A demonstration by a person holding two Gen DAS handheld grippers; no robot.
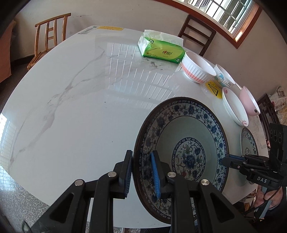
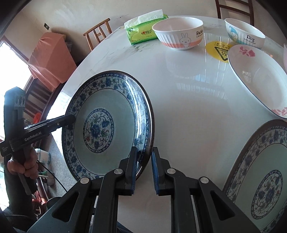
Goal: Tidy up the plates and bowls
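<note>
A blue-and-white floral plate [image 1: 181, 141] is held tilted above a white marble table [image 1: 80, 111], gripped from both sides. The left gripper [image 1: 141, 173] is closed on the plate's left rim, one blue pad [image 1: 155, 173] inside the plate and the other against its underside. The right gripper [image 2: 145, 170] is clamped on the opposite rim, again with one finger on each face; in the left wrist view it is seen reaching in from the right [image 1: 227, 159].

In the right wrist view, the left gripper [image 2: 70, 119] is seen at the plate's [image 2: 107, 123] far rim, held by a person's hand [image 2: 25, 164].

A second plate [image 2: 260, 179] of the same pattern lies flat on the table near the right edge of that view. Beyond it, a shallow white bowl [image 2: 258, 77] with pink flowers is seen. Farther back stand a ribbed bowl [image 2: 179, 34] with a rabbit drawing and a bowl [image 2: 245, 34] marked "Dog", with a yellow warning sticker [image 2: 217, 50] on the table between them. A pink bowl [image 1: 249, 102] is seen just beside the shallow one in the left wrist view. A green tissue pack [image 1: 161, 48] lies at the far side of the table, near the rabbit bowl. Wooden chairs [image 1: 48, 35] stand behind the table, under a barred window [image 1: 224, 14].
</note>
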